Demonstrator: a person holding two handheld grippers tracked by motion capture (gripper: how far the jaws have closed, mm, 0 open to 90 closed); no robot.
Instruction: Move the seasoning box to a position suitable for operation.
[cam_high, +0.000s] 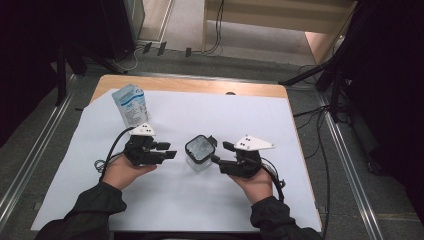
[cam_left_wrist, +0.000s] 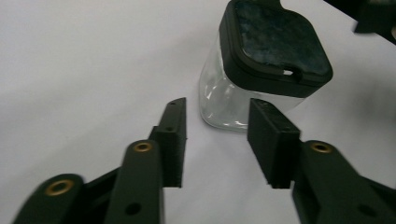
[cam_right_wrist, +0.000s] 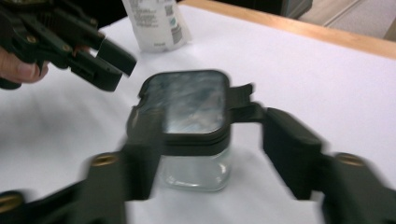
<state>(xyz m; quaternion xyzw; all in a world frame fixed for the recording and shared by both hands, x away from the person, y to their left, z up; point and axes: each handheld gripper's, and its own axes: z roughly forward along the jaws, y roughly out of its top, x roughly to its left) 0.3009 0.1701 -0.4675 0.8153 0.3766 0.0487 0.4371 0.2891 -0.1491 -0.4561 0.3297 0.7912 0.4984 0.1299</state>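
A small clear glass jar (cam_high: 200, 150) with a black-rimmed lid and a latch tab stands on the white sheet between my two grippers. My right gripper (cam_high: 220, 151) comes at it from the right. In the blurred right gripper view its jaws (cam_right_wrist: 210, 149) stand apart on either side of the near end of the jar (cam_right_wrist: 194, 105), and no pad is seen pressing on it. My left gripper (cam_high: 169, 150) is open just left of the jar. Its jaws (cam_left_wrist: 219, 109) point at the glass body of the jar (cam_left_wrist: 275, 42) with nothing between them.
A pale blue and white pouch (cam_high: 131, 106) stands upright at the back left, behind the left hand. The white sheet (cam_high: 240, 115) covers most of the wooden table (cam_high: 200, 85). Cables and dark stands lie on the floor around the table.
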